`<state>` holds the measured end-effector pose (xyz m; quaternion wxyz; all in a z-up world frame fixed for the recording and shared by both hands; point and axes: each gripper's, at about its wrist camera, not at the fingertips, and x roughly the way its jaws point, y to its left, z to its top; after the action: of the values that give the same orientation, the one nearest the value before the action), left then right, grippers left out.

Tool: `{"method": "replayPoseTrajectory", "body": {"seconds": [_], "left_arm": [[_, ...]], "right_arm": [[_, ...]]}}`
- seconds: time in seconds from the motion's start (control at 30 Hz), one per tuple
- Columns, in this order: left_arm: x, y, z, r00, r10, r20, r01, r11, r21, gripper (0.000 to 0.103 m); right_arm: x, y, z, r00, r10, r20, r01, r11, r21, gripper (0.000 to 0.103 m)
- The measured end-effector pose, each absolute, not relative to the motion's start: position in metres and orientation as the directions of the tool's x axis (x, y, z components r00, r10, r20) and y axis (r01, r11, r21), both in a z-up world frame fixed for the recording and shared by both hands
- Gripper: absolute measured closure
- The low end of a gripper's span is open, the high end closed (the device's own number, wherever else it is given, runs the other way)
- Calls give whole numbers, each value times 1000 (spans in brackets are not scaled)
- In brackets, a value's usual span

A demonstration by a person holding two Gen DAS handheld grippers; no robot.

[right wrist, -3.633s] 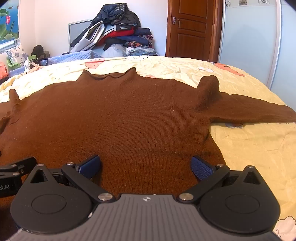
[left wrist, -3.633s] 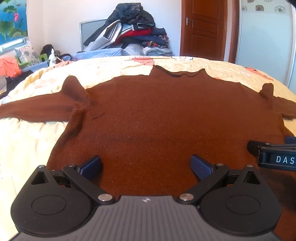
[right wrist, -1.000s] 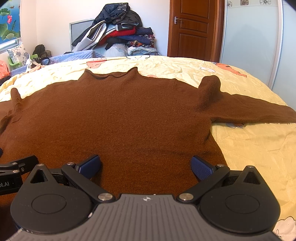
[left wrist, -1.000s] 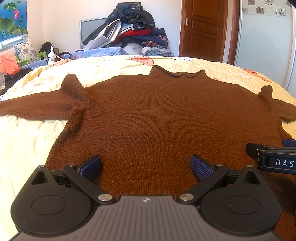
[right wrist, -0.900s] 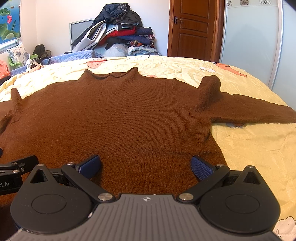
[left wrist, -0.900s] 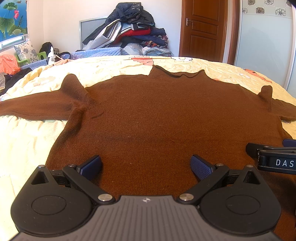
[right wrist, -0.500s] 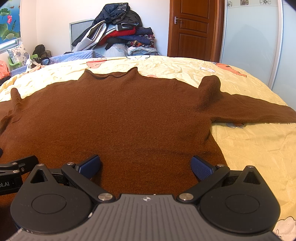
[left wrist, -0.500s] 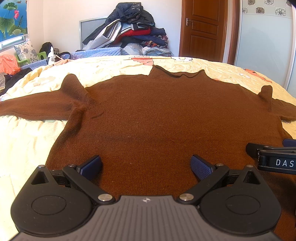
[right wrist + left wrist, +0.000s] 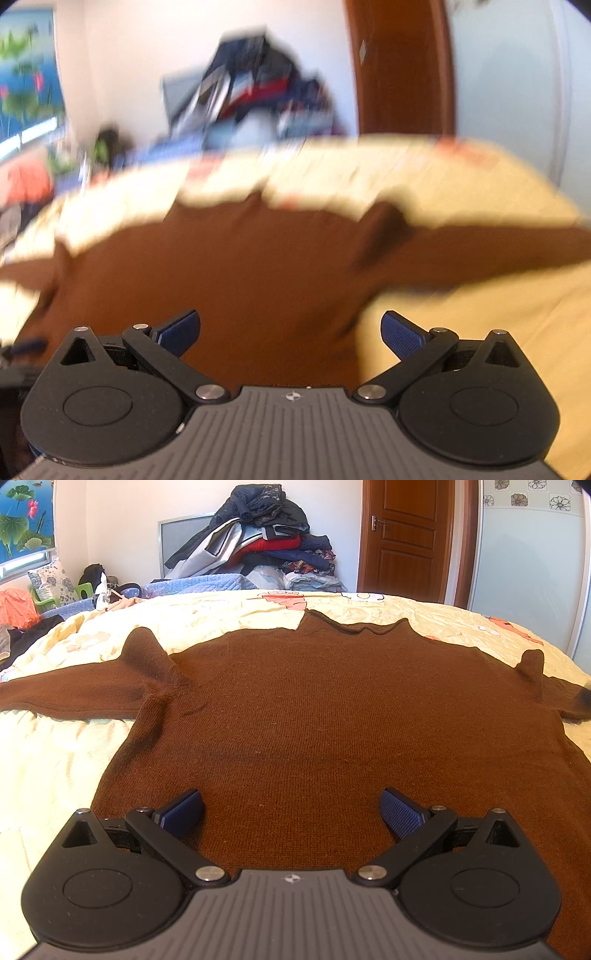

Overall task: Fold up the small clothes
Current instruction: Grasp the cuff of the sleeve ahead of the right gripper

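A brown knit sweater [image 9: 314, 716] lies flat on the yellow bedspread [image 9: 44, 760], collar at the far side and both sleeves spread outward. My left gripper [image 9: 291, 812] hovers open over the sweater's near hem, nothing between its blue pads. The right wrist view is motion-blurred. There the sweater [image 9: 258, 273] shows with its right sleeve [image 9: 480, 251] stretching to the right. My right gripper [image 9: 291, 332] is open and empty, sitting over the sweater's near right edge where it meets the bedspread [image 9: 498, 325].
A heap of clothes [image 9: 258, 550] is piled against the far wall beyond the bed. A brown wooden door [image 9: 406, 535] stands at the back right beside a pale wardrobe panel [image 9: 524, 572]. Clutter and an orange bag [image 9: 16, 607] sit at the far left.
My right gripper has moved quickly away to the right; its view is now blurred and shifted, and it has left the left wrist view. The left gripper and the sweater are unchanged.
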<state>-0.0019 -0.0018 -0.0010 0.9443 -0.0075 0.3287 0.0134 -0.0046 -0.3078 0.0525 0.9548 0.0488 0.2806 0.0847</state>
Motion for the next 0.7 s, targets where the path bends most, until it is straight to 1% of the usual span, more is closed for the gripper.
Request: {"method": "replayPoseTrajectory", "body": {"seconds": [0.03, 0.07, 0.13, 0.2, 0.23, 0.33, 0.37, 0.43, 0.47, 0.5, 0.67, 0.7], "left_arm": [[-2, -2, -1, 784, 20, -621, -30, 1000, -6, 0], [-2, -2, -1, 783, 20, -621, -30, 1000, -5, 0], [-2, -2, -1, 784, 20, -621, -30, 1000, -7, 0], [-2, -2, -1, 784, 19, -621, -30, 1000, -7, 0], [-2, -2, -1, 784, 20, -621, -30, 1000, -6, 0], [-2, -2, -1, 784, 20, -621, -31, 1000, -6, 0], [-2, -2, -1, 783, 20, -621, -31, 1000, -6, 0], [-2, -2, -1, 783, 21, -621, -31, 1000, -5, 0], [-2, -2, -1, 783, 20, -621, -30, 1000, -6, 0], [-2, -2, -1, 783, 20, -621, -30, 1000, -6, 0], [-2, -2, -1, 783, 21, -621, -31, 999, -6, 0], [-2, -2, -1, 783, 20, -621, -30, 1000, -6, 0]], "right_arm": [[-4, -328, 60, 853, 165, -496, -118, 985, 124, 0], [0, -352, 65, 862, 143, -486, -92, 988, 127, 0], [15, -401, 69, 857, 121, -501, -18, 978, 206, 0], [28, -465, 65, 858, 63, -510, 138, 928, 347, 0], [31, -499, 60, 864, 44, -501, 214, 869, 446, 0], [40, -587, 32, 891, 78, -447, 309, 616, 725, 0], [43, -605, 23, 893, 73, -444, 335, 550, 765, 0], [49, -634, 6, 885, 26, -465, 403, 458, 792, 0], [53, -644, -1, 876, 4, -483, 433, 433, 790, 3], [55, -650, -5, 883, -4, -469, 427, 421, 800, 7], [78, -650, -8, 882, -20, -471, 423, 472, 773, 8], [84, -652, -7, 882, -28, -470, 424, 483, 767, 13]]}}
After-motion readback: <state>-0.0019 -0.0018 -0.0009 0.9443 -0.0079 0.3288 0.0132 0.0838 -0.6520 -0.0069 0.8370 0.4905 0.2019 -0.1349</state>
